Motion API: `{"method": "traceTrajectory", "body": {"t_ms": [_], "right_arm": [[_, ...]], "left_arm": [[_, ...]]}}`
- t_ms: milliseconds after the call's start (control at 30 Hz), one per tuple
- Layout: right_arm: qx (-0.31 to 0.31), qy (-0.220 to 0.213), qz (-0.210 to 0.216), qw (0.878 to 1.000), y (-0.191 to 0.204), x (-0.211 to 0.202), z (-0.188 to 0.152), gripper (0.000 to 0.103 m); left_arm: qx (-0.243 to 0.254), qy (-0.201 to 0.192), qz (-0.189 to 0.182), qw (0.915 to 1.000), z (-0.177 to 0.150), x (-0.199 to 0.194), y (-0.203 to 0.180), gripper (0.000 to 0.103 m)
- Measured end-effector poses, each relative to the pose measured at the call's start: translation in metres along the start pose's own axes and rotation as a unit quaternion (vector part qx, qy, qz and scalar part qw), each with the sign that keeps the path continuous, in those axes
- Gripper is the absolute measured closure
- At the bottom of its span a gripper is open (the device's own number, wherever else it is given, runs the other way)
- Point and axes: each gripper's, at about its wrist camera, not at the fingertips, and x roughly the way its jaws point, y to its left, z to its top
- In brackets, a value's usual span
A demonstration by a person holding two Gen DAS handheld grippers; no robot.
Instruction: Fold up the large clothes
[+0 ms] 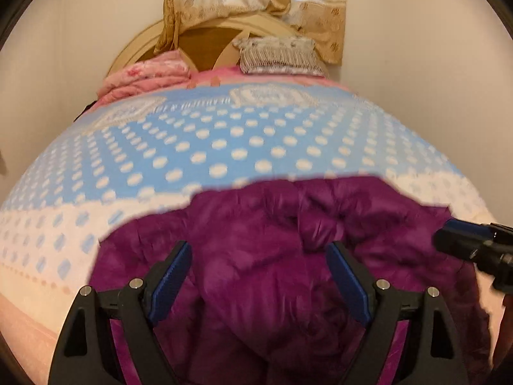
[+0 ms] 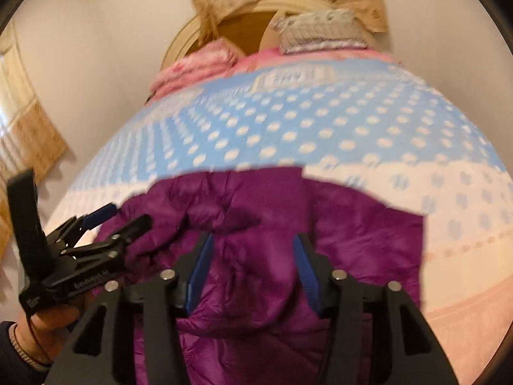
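We hover both grippers, left gripper (image 1: 259, 258) spread wide and right gripper (image 2: 253, 250) half spread, empty, over the puffy purple quilted jacket (image 1: 272, 240) on the blue dotted bedspread (image 1: 224, 134). We judge a fold is starting; next we need a pinch on a near edge.

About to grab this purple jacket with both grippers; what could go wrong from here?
Both views are blurred, so aim is uncertain. The jacket is puffy and bunched; open jaws may pinch several layers and spoil the fold. The right gripper works close to the left gripper; they could collide.

Purple jacket (image 1: 272, 256): glossy quilted cloth (puffy); bedspread (image 1: 224, 147): matt textured cloth.
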Motion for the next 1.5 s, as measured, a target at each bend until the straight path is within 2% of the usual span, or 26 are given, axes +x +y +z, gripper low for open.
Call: {"method": "traceTrajectory", "body": {"t_ms": [100, 200, 433, 867, 1367, 1500], "right_arm": [[-0.028, 0.012, -0.025, 0.999, 0.005, 0.024, -0.026, 0.052], [-0.031, 0.011, -0.027, 0.999, -0.006, 0.032, -0.042, 0.053], [-0.032, 0.006, -0.035, 0.999, -0.005, 0.036, -0.046, 0.053], [-0.047, 0.013, -0.056, 0.997, 0.003, 0.042, -0.048, 0.052], [-0.051, 0.014, -0.062, 0.997, 0.005, 0.043, -0.050, 0.052], [-0.056, 0.027, -0.062, 0.996, 0.005, 0.042, -0.046, 0.050]], "left_arm": [[0.004, 0.028, 0.015, 0.9995, -0.023, 0.017, 0.000, 0.017], [-0.012, 0.049, -0.008, 0.9987, -0.034, 0.028, 0.005, 0.017], [-0.011, 0.071, -0.012, 0.9973, -0.039, 0.039, 0.002, 0.012], [0.003, 0.080, 0.006, 0.9968, -0.040, 0.044, -0.005, 0.010], [0.003, 0.081, 0.005, 0.9967, -0.040, 0.046, -0.005, 0.008], [-0.003, 0.095, -0.001, 0.9954, -0.035, 0.045, -0.001, 0.008]]}}
